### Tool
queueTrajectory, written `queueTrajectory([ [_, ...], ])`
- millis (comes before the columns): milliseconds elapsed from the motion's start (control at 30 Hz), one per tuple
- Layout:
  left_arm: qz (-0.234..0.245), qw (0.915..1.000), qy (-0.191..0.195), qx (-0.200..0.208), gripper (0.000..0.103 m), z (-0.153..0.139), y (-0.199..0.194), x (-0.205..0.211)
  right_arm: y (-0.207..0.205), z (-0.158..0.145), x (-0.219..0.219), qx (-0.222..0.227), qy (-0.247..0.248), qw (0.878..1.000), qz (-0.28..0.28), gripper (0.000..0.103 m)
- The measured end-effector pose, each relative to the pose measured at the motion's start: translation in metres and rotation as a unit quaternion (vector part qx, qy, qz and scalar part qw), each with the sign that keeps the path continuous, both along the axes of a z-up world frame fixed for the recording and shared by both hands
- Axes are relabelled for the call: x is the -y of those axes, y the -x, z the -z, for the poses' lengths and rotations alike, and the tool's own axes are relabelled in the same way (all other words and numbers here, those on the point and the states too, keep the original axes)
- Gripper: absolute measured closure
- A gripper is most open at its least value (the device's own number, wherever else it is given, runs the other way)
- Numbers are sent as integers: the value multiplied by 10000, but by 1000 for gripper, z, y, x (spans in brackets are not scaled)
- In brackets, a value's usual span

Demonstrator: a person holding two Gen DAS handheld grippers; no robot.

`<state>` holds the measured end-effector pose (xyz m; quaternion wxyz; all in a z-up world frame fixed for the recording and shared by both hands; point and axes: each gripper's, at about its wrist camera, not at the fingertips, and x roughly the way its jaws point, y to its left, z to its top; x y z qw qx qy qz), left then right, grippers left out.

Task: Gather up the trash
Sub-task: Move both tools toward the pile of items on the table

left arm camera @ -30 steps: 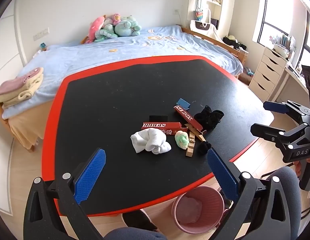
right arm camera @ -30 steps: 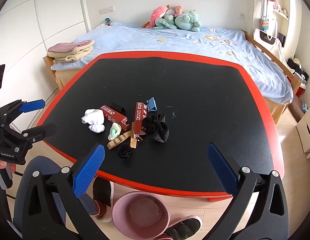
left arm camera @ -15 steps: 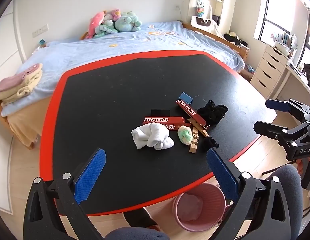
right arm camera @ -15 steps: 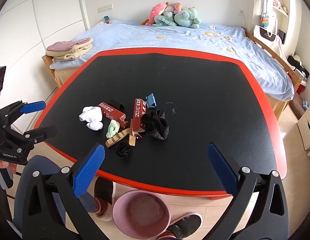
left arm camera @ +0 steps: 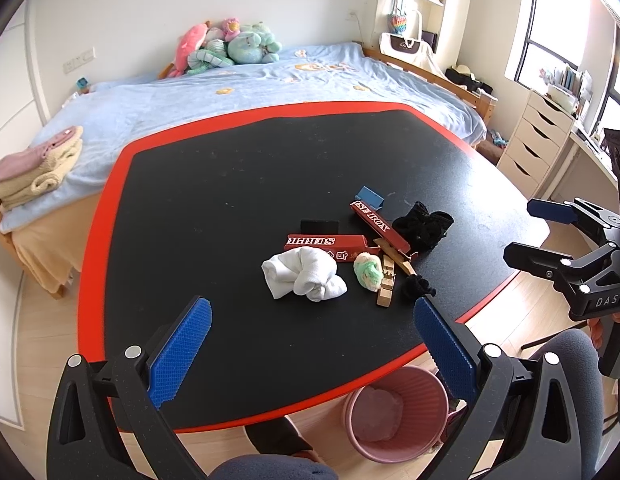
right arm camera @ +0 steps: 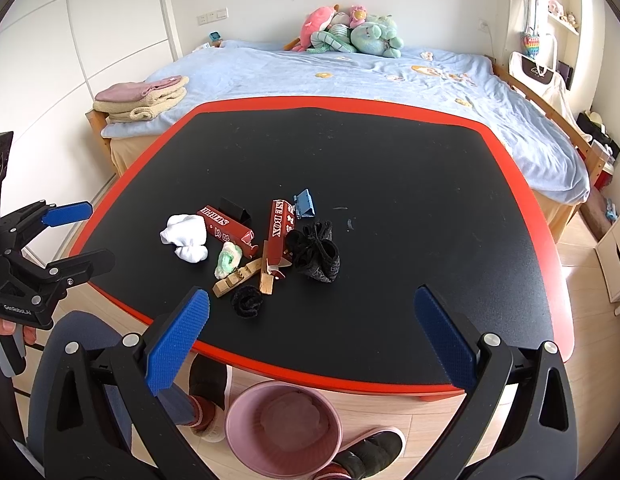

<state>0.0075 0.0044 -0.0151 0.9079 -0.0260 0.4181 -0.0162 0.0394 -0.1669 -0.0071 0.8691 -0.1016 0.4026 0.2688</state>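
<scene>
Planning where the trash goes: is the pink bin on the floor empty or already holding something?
Not empty: the bin stands upright with pale crumpled material in its bottom, well below the rim.

black red-edged table [right arm camera: 390, 184]: clutter pile [right arm camera: 266, 248] lying near front edge.

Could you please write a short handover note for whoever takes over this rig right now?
Left gripper: open, empty, hovering over the near table edge. Right gripper: open, empty, likewise.
All the clutter sits in one cluster on the black, red-rimmed table: white balled sock, two red cardboard boxes, green-and-cream wad, wooden clothespins, black socks, small black scrunchie, blue binder clip.
Pink bin stands on the floor below the near edge.
Done: nothing grasped yet.
Left: pick out the trash and drop it in.
</scene>
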Motion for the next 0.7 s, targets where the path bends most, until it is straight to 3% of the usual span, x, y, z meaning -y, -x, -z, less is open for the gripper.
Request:
queueTrajectory([
  [700, 6, 9999, 119, -111, 6, 5, -4, 0, -6, 4, 6, -105, -37, 9999, 53, 3],
])
